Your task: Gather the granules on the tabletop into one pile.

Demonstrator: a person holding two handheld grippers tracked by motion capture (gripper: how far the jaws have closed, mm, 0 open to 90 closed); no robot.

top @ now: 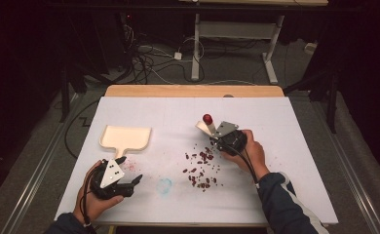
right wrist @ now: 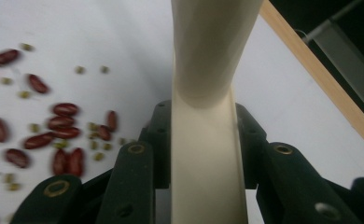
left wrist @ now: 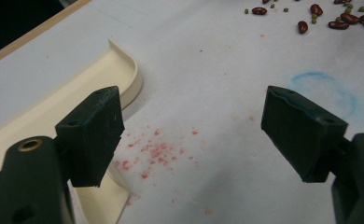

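Clamping one cream brush (right wrist: 207,93), right gripper (right wrist: 203,135); left gripper (left wrist: 192,135) gapes beside one dustpan (left wrist: 54,112).

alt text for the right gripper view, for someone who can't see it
The right tool is shut on a cream plastic brush handle that runs up the middle of the frame. Dark red beans and small green ones lie scattered on the white table to the left.
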